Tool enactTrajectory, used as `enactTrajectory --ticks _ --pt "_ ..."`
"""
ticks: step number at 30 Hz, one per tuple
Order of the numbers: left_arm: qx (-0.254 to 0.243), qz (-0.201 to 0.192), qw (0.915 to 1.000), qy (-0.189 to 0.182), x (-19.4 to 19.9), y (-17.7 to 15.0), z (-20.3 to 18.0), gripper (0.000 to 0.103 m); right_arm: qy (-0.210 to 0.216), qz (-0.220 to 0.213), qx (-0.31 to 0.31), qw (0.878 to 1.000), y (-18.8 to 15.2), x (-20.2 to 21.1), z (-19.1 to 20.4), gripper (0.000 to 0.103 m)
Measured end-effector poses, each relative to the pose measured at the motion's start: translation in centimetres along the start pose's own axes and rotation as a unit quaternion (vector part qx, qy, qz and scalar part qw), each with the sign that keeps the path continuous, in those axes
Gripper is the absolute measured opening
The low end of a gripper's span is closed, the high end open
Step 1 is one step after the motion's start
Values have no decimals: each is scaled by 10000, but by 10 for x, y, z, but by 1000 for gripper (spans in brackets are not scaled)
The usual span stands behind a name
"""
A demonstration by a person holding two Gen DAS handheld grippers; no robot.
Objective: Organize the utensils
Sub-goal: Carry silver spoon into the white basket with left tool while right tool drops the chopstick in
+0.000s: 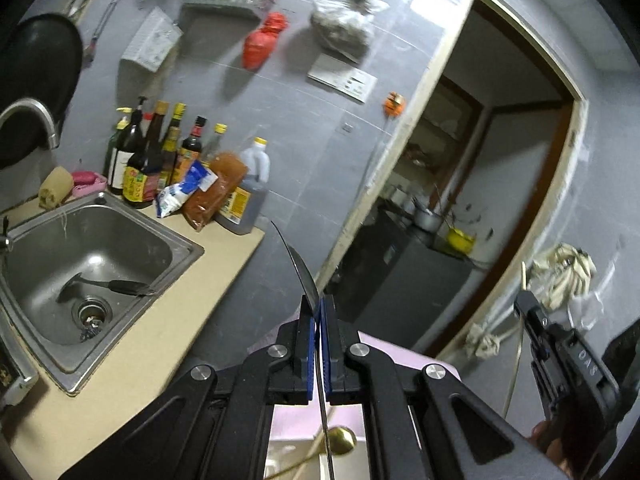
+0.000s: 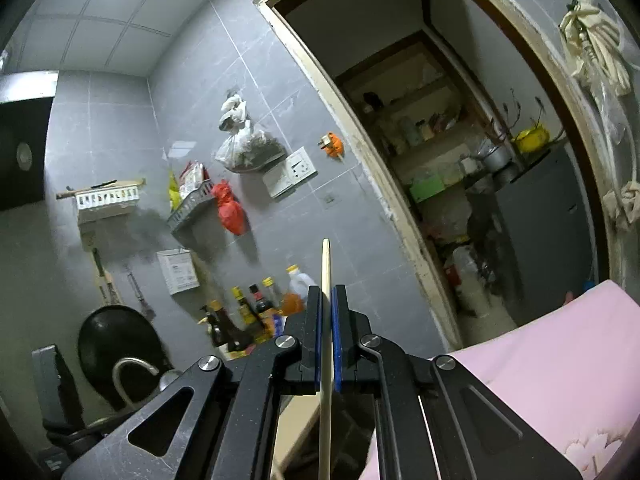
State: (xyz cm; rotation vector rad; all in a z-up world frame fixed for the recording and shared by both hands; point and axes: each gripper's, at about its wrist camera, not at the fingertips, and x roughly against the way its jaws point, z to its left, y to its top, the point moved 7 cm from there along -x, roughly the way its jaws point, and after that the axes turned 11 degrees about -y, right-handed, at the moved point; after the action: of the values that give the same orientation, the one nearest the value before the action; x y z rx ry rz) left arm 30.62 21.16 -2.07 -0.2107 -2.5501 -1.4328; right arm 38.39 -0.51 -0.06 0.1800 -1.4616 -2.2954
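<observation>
**Both tongs clenched on utensils, held up in front of the grey tiled wall**

Your left tongs (image 1: 319,312) are clamped on a thin metal utensil (image 1: 303,270). Its dark, curved blade-like end sticks out past the blue pads and tapers to a point, and its narrow shaft runs back between the pads toward the camera. Seen edge-on, it could be a spoon or a ladle; you cannot tell which. Under the tongs a rounded brass-coloured end (image 1: 340,440) shows against a pink surface (image 1: 396,354).

Your right tongs (image 2: 327,308) are clenched on a pale wooden stick (image 2: 326,272), flat and slender like a chopstick or spatula handle. It stands nearly upright between the pads, its tip rising above them. In the left wrist view these tongs appear at the far right edge, with the same pale stick poking up.

To the left of your left tongs lies the counter (image 1: 160,336) with a steel sink (image 1: 92,256) set into it. A black-handled spatula (image 1: 108,286) lies in the basin beside the drain. Bottles (image 1: 160,152) and packets crowd the far end of the counter against the wall. An open doorway (image 2: 460,200) stands to the right.
</observation>
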Motion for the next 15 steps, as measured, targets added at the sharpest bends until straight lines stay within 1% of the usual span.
enactTrajectory --ticks 3,5,10,15 --pt "93 -169 9998 108 -4 -2 8 3 -146 -194 70 9997 0 -2 -6 4" --pt "57 -290 9993 225 -7 -5 11 3 -212 -273 90 9994 0 -5 -9 4" --pt "-95 -448 9982 383 -12 -19 11 3 -245 -289 132 9992 -6 -14 -8 4" --pt "-352 -598 9963 507 -10 -28 6 3 -259 -312 354 9986 -16 -18 -4 4"
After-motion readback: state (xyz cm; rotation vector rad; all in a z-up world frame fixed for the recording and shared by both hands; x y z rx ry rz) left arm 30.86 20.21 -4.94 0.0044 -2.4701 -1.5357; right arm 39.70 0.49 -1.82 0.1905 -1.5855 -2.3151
